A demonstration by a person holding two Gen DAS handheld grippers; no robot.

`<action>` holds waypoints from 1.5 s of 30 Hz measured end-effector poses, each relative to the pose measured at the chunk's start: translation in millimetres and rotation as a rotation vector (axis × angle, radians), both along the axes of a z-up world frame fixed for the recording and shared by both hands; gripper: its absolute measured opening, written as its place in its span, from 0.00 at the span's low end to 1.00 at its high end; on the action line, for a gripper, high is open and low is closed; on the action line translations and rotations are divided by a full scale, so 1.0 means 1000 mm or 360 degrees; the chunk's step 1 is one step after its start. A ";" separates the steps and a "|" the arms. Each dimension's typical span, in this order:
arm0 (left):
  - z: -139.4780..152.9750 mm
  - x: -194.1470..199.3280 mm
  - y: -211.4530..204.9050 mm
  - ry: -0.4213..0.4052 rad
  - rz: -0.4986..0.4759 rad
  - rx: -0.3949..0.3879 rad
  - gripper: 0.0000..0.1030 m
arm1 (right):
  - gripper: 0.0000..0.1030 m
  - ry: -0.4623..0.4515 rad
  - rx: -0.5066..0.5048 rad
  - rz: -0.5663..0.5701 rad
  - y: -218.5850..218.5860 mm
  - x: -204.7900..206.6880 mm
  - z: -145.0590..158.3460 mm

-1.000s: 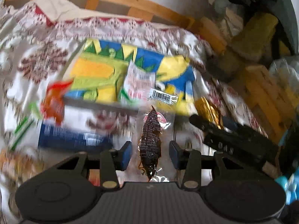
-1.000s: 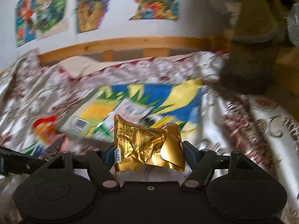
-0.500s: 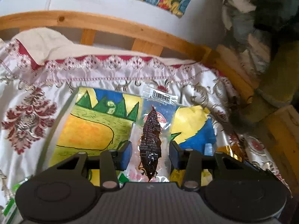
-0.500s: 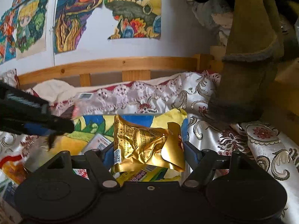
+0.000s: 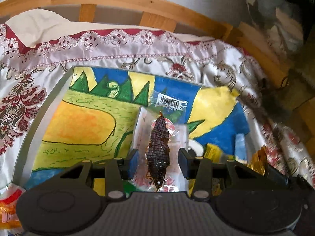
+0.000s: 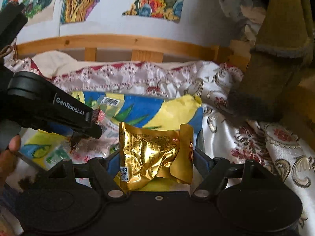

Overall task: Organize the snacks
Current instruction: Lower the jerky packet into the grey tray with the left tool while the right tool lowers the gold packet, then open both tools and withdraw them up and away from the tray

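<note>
- Left tongs [image 5: 157, 160] pinch a clear packet [image 5: 160, 135] with a dark, cross-hatched dried snack sealed inside. The packet stands on edge between the pads, its barcode end pointing away from the camera, probably so it can be lowered flat end first.
- Right tongs [image 6: 155, 157] are pressed onto a crumpled gold foil pouch [image 6: 153, 155], gripped across its width, with the printed side facing the camera.
- Both packets hang above the painted tray [image 5: 35, 118], a shallow grey-rimmed tray with a bright landscape picture on its floor. It lies on the patterned satin bedspread [image 5: 122, 59], in front of the wooden rail [image 5: 118, 0].
- Seen from the right wrist, the left tongs sit just left of the gold pouch and slightly farther back, over the middle of the tray. The right tongs are nearer its right end, so the two loads do not crowd each other.
- Other wrappers [image 5: 9, 202] in red and orange show at the tray's near-left corner, outside the rim; more packets lie blurred under the tongs, too unclear to name.
- My judgement: the tray is the gathering place, and both snacks are held over it for setting down side by side.
</note>
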State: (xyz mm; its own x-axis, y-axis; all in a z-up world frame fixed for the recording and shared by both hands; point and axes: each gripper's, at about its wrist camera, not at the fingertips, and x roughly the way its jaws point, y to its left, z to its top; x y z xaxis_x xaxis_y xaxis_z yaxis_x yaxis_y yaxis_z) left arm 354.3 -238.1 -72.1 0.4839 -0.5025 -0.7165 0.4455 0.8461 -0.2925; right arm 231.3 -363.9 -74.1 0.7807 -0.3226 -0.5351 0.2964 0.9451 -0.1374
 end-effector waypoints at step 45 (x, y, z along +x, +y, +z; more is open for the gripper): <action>0.114 -0.288 0.246 -0.0642 0.0635 0.0197 1.00 | 0.99 -0.0492 0.0087 0.0143 0.141 -0.255 0.080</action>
